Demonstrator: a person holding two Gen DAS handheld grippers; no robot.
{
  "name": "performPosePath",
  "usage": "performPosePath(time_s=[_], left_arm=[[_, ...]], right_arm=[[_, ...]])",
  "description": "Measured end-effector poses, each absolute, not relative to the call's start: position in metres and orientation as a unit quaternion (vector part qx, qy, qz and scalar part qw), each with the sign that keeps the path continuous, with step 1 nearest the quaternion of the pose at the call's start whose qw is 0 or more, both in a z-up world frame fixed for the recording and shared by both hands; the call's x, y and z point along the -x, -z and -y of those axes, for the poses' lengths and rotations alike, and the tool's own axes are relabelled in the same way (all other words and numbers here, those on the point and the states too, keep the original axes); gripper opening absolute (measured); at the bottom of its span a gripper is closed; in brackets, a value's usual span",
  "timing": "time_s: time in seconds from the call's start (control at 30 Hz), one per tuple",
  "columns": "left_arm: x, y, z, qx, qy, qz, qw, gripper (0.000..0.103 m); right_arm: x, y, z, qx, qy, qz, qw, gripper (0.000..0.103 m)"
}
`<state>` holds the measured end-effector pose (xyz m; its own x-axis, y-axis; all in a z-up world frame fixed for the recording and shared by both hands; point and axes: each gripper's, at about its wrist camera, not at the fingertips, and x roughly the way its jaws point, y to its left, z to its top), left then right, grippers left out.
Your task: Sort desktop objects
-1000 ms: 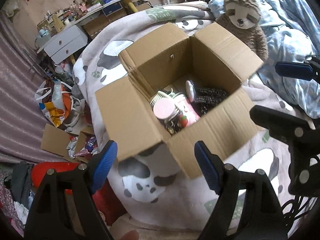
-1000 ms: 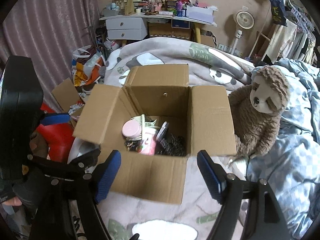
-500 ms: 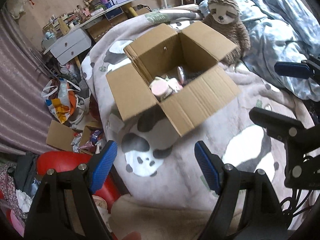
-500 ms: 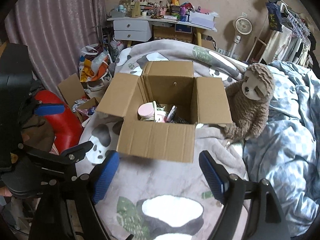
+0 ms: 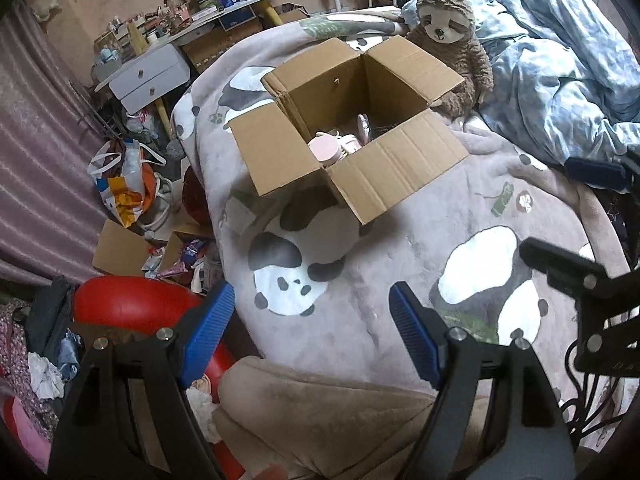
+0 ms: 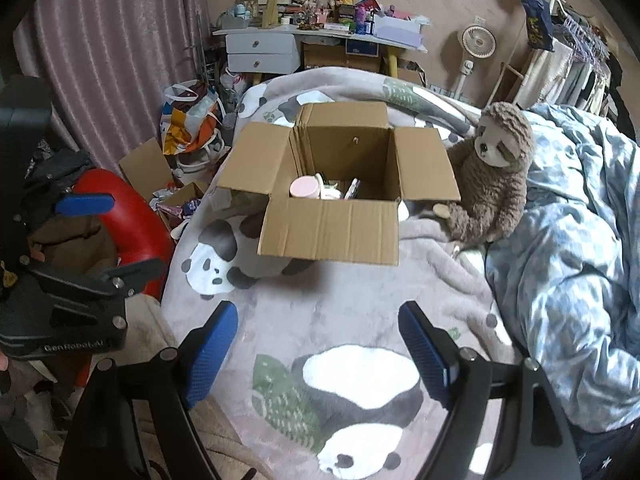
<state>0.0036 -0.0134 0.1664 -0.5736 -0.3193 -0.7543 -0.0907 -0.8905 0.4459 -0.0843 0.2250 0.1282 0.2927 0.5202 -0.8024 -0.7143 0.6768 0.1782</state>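
Note:
An open cardboard box [image 5: 400, 168] [image 6: 332, 232] sits on a panda-print blanket [image 5: 380, 300] [image 6: 320, 312] on the bed. Inside it lie several small items, among them a pink round lid [image 5: 326, 148] [image 6: 305, 187]. My left gripper [image 5: 312, 328] hangs open over the blanket's near edge, well short of the box, with nothing between its blue pads. My right gripper [image 6: 318, 348] is likewise open and empty, over the blanket in front of the box. Each gripper shows at the edge of the other's view.
A plush sloth [image 5: 452, 44] [image 6: 492, 172] leans against the box's right side. A blue quilt [image 6: 572, 260] fills the right. On the floor at left lie a red seat [image 5: 132, 304], cardboard scraps and a bag [image 6: 192, 120]. A cluttered desk [image 6: 320, 36] stands at the back.
Both grippers have drawn back from the box, which now looks smaller and farther off. More blanket shows in front of each. Both stay open and empty.

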Motion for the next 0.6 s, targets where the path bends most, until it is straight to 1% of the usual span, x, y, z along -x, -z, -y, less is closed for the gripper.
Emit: performPosePath(time_s=[0.6], left_arm=[[0.001,-0.168,0.007,-0.461,0.858,0.225,0.043,0.079]], right_arm=[[0.079,-0.126,-0.232,0.106,-0.387,-0.462,0.79,0.084]])
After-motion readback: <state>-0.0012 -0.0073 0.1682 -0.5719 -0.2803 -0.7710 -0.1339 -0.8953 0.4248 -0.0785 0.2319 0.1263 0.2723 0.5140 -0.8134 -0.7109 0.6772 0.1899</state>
